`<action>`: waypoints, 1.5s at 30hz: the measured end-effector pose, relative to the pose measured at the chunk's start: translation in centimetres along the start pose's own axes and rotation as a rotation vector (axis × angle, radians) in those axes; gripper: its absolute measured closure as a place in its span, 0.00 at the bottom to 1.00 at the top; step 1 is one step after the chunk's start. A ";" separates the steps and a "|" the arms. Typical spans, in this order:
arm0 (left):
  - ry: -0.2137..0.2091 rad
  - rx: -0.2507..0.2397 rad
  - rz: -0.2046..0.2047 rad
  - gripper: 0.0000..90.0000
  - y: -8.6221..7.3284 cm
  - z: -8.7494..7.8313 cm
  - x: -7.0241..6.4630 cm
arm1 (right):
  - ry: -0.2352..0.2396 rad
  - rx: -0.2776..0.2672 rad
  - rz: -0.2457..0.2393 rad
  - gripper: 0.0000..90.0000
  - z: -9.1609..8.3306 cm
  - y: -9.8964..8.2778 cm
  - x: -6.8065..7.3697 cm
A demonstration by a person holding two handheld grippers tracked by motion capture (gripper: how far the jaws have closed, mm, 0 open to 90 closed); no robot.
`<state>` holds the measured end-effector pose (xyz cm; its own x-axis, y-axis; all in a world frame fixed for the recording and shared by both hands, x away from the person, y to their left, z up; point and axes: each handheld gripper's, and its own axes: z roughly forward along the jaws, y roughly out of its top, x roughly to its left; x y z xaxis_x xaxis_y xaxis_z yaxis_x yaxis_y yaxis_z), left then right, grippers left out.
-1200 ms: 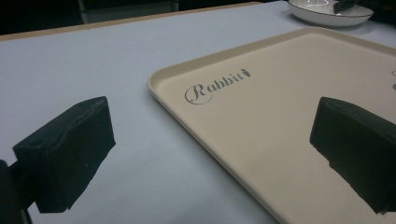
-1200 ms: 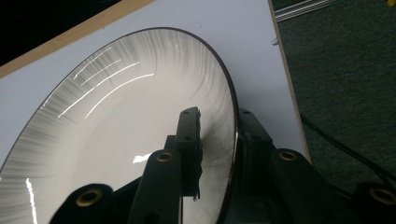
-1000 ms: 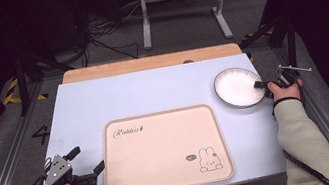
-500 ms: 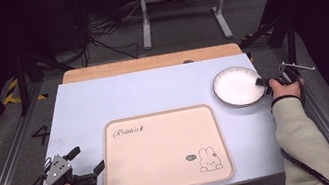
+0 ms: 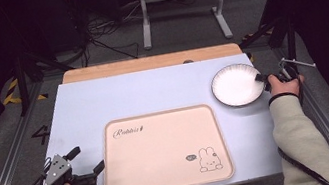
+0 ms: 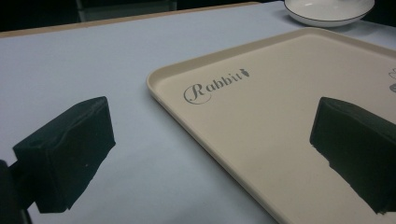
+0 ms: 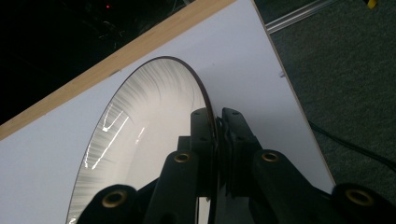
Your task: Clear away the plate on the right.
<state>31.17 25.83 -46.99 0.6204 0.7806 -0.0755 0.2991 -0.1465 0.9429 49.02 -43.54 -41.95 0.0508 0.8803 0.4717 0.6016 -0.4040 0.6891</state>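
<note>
Dark floor and cables surround the pale blue table [image 5: 152, 92]. At its near left corner my left claw [image 5: 86, 160] rests with its jaws spread wide and nothing between them, just beside the beige rectangular plastic tray [image 5: 162, 153] printed with a rabbit. At the far right, my right claw [image 5: 262, 77] is clamped on the rim of the round white dark-edged ceramic plate [image 5: 236, 84], which is beyond the tray's right corner.

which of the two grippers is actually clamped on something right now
The right gripper: its fingers pinch the white plate's rim. The left gripper is open beside the tray.
</note>
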 end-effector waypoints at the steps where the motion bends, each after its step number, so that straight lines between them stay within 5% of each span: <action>1: 0.000 0.000 0.000 0.00 0.0 0.0 0.0 | -0.005 -0.007 -0.019 0.93 -0.2 0.2 0.3; 19: 0.000 -0.002 0.000 0.00 0.0 0.0 0.0 | 0.035 -0.016 -0.110 0.93 -3.7 1.3 2.3; 45: 0.001 -0.003 -0.001 0.00 0.0 0.0 0.0 | 0.211 0.075 -0.212 0.93 -6.2 -0.3 7.8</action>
<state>31.16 25.84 -46.99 0.6194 0.7813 -0.0767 0.2977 -0.1434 0.9438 44.29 -38.03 -35.09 -0.2438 0.8687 0.4313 0.6389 -0.1907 0.7453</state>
